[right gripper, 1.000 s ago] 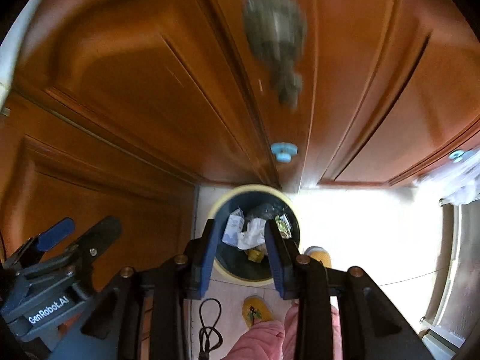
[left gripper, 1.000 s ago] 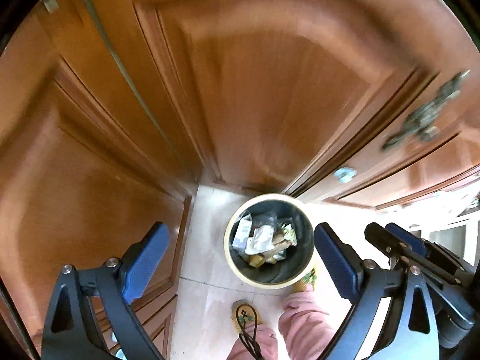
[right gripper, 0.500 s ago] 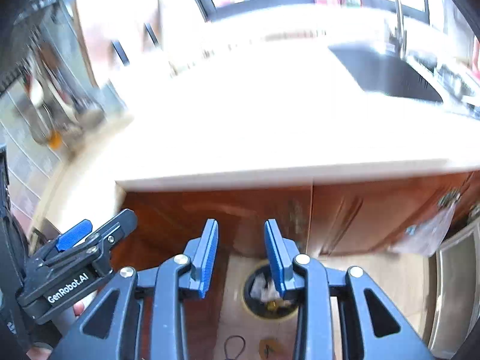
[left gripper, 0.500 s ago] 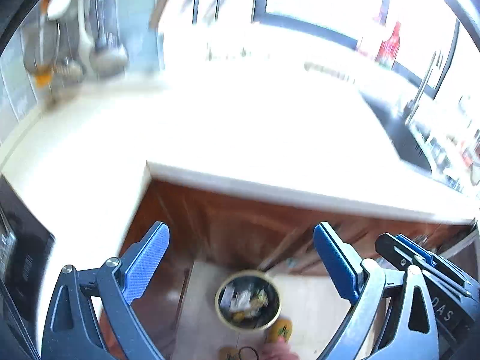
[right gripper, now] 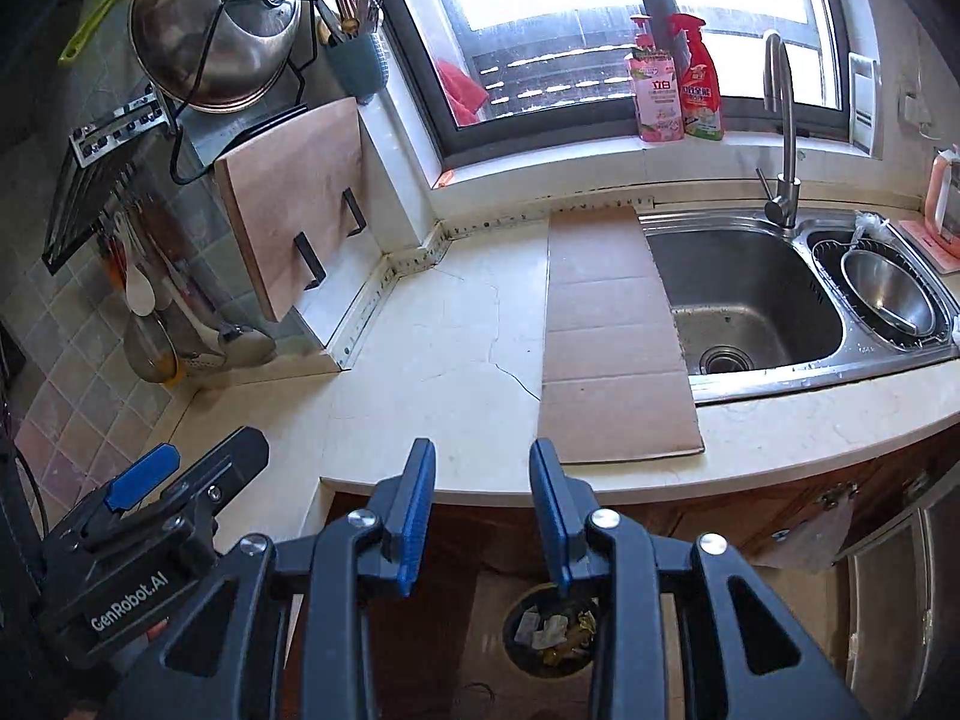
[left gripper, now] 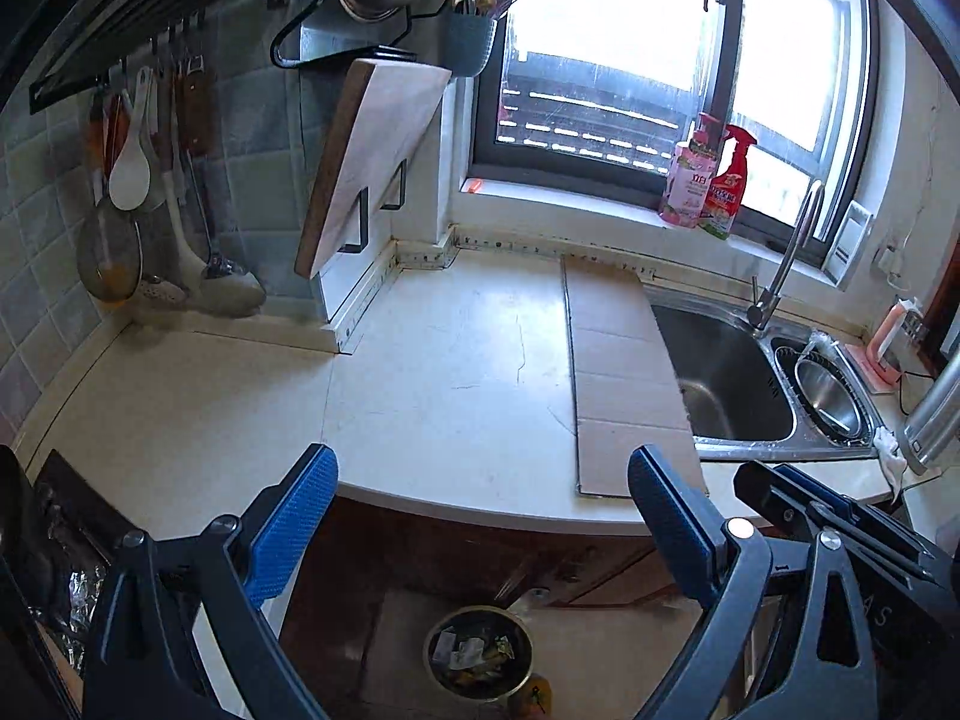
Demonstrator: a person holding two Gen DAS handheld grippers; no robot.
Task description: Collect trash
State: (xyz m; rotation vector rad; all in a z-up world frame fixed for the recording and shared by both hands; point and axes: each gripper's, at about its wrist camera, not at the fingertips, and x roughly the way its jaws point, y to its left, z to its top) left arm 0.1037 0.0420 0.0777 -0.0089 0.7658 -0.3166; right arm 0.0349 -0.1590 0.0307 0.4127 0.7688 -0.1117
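A round trash bin [left gripper: 479, 662] with paper scraps and wrappers inside stands on the floor below the counter; it also shows in the right wrist view [right gripper: 555, 630]. My left gripper [left gripper: 480, 516] is wide open and empty, held above the counter's front edge. My right gripper [right gripper: 483, 504] has its jaws a narrow gap apart with nothing between them, also above the counter edge. A flat cardboard sheet [right gripper: 612, 336] lies on the white counter [right gripper: 444, 360] beside the sink; it also shows in the left wrist view [left gripper: 624, 378].
A steel sink [right gripper: 750, 294] with a tap [right gripper: 780, 120] and a metal bowl [right gripper: 888, 294] sits at the right. A cutting board [right gripper: 294, 210], hanging utensils [left gripper: 132, 180] and a pot lid [right gripper: 222, 48] line the left wall. Two bottles [right gripper: 678, 84] stand on the windowsill.
Both grippers have risen from low over the bin in front of the cabinet doors to above counter height. The view now takes in the counter, sink and window. Jaw openings are unchanged.
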